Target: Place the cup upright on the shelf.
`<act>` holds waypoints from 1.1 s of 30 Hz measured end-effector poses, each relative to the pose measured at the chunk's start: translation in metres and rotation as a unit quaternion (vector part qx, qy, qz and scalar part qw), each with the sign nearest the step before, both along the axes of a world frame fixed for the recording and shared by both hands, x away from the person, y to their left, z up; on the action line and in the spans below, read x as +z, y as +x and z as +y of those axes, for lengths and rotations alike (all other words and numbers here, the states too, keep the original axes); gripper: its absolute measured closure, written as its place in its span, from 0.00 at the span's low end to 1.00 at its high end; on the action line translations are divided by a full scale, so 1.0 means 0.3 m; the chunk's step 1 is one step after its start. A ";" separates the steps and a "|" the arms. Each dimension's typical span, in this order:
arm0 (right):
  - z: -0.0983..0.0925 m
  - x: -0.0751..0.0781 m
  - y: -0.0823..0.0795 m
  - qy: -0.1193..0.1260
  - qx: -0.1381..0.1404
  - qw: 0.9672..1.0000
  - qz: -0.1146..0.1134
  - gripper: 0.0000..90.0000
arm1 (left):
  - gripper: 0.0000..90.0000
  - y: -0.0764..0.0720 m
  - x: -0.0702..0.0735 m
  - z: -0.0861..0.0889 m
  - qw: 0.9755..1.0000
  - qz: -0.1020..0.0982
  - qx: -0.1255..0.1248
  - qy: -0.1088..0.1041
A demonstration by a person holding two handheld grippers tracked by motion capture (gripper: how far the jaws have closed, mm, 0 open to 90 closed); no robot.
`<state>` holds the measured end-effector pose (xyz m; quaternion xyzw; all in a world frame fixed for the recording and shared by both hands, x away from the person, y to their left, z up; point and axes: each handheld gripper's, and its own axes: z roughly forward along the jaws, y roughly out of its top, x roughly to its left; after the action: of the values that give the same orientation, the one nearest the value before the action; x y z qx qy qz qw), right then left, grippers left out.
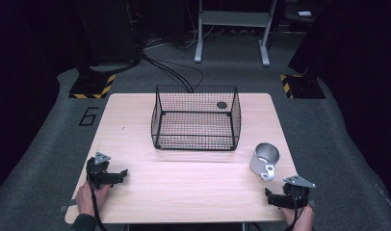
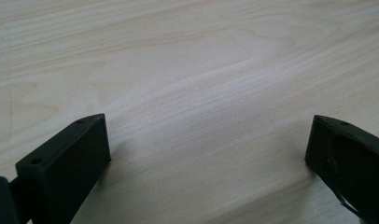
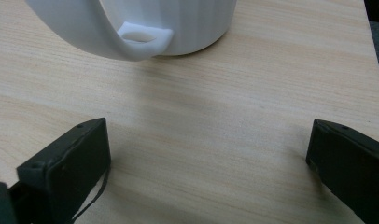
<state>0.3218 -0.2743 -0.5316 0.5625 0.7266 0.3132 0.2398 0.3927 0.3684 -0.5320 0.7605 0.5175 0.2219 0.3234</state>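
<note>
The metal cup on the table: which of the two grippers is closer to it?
The right. The right gripper sits just in front of the cup, open jaws facing its handle. The left gripper rests at the table's opposite front corner, far across from it.

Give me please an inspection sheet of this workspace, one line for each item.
Surface: light wooden table, no spills seen.
Job's things: white mug upright near right edge, handle toward the right gripper; black wire basket at the far middle, open top.
Clutter: nothing seen.
Grippers: left gripper open over bare wood; right gripper open, short of the mug.
Cables: black cables on the floor behind the table.
Surroundings: grey carpet, dark stands.
</note>
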 end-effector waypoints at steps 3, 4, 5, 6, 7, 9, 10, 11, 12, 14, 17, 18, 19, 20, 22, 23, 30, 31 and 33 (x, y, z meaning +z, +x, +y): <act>0.000 -0.001 -0.001 0.002 -0.001 1.000 -0.001 0.00 | 0.00 0.012 0.003 0.012 1.000 0.004 -0.019 0.003; 0.000 -0.002 -0.001 0.001 0.000 1.000 -0.003 0.00 | 0.00 0.014 0.004 0.013 1.000 0.006 -0.021 0.003; 0.001 -0.001 -0.001 0.001 -0.002 1.000 -0.002 0.00 | 0.00 0.014 0.003 0.013 1.000 0.005 -0.020 0.002; 0.002 0.000 -0.001 0.001 -0.002 1.000 -0.001 0.00 | 0.00 0.014 0.000 0.011 1.000 -0.002 -0.017 0.002; 0.001 0.000 -0.001 0.001 0.001 1.000 0.000 0.00 | 0.00 0.015 0.000 0.012 1.000 -0.001 -0.020 0.003; -0.006 0.000 -0.003 -0.002 0.013 1.000 0.000 0.00 | 0.00 0.020 0.000 0.013 1.000 -0.001 -0.026 0.004; -0.008 0.000 -0.004 0.001 0.014 1.000 -0.001 0.00 | 0.00 0.025 0.000 0.014 1.000 -0.001 -0.029 0.002; -0.012 0.003 -0.006 0.000 0.014 1.000 0.006 0.00 | 0.00 0.025 0.000 0.014 1.000 -0.001 -0.029 0.002; -0.017 0.009 -0.006 -0.005 0.016 1.000 0.016 0.00 | 0.00 0.037 0.001 0.017 1.000 0.000 -0.030 0.003; -0.018 0.013 -0.004 -0.006 0.017 1.000 0.023 0.00 | 0.00 0.040 0.000 0.016 1.000 0.001 -0.026 0.000; -0.015 0.026 0.003 -0.015 0.013 0.999 0.046 0.00 | 0.00 0.056 0.000 0.020 1.000 -0.003 -0.026 0.001; -0.011 0.028 0.002 -0.012 0.007 0.999 0.052 0.00 | 0.00 0.058 0.004 0.024 0.999 0.005 -0.031 0.004; -0.011 0.030 0.006 -0.017 0.010 0.998 0.054 0.00 | 0.00 0.060 0.004 0.025 0.999 0.005 -0.033 0.005; -0.011 0.030 0.006 -0.017 0.010 0.998 0.054 0.00 | 0.00 0.060 0.004 0.025 0.999 0.005 -0.033 0.005; -0.002 0.040 0.006 -0.020 0.009 0.998 0.067 0.01 | 0.00 0.061 0.000 0.022 1.000 -0.002 -0.028 0.001; 0.002 0.045 0.004 -0.022 0.008 0.998 0.061 0.01 | 0.00 0.061 -0.001 0.022 1.000 -0.004 -0.028 0.000; -0.005 0.122 0.009 0.005 0.012 0.998 0.057 0.00 | 0.00 0.061 -0.001 0.022 1.000 -0.003 -0.028 0.002; -0.003 0.134 0.009 0.006 0.010 0.998 0.058 0.00 | 0.00 0.061 0.000 0.022 1.000 -0.003 -0.028 0.002; 0.000 0.165 0.009 0.009 0.009 0.999 0.051 0.00 | 0.00 0.061 -0.001 0.022 1.000 -0.003 -0.028 0.002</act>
<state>0.3246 -0.2744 -0.4821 0.5733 0.7403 0.2928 0.1940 0.4110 0.3749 -0.5322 0.7745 0.4946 0.2162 0.3298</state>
